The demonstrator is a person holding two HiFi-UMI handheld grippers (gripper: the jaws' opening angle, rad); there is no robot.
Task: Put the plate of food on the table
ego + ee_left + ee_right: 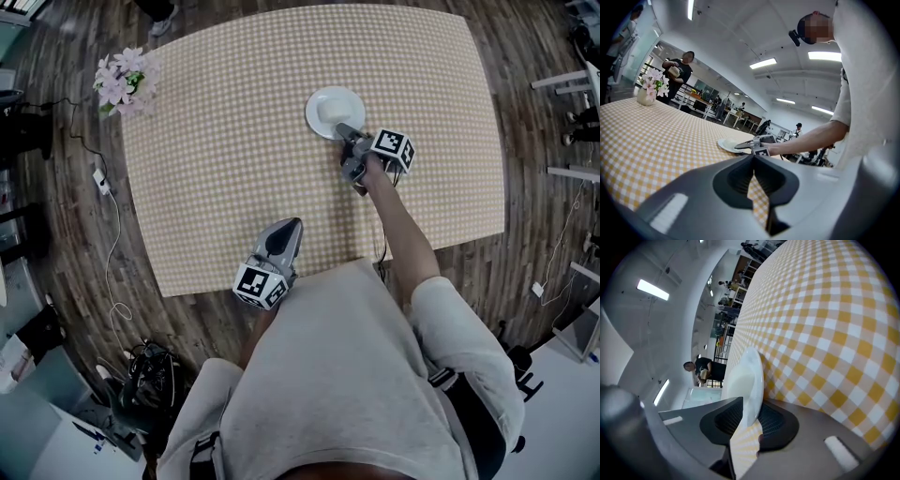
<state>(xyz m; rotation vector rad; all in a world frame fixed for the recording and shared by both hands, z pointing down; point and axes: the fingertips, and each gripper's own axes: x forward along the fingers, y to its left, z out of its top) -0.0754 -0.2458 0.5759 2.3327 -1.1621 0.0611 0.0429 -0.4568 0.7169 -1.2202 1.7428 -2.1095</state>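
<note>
From the head view, the round white plate [325, 112] of pale food sat on the yellow-checked table [216, 159], with my right gripper [343, 129] at its rim. In the left gripper view, my left gripper [753, 160] was clenched empty. In the right gripper view, the jaws stood released, with the rim loose between them.

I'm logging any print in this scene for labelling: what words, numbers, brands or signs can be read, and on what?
No text can be read.
Right cube and left cube: black-and-white square patterns only, no letters or digits.
Plate and checked cloth: no print visible.
Background of the gripper views: too small and blurred to show any sign.
</note>
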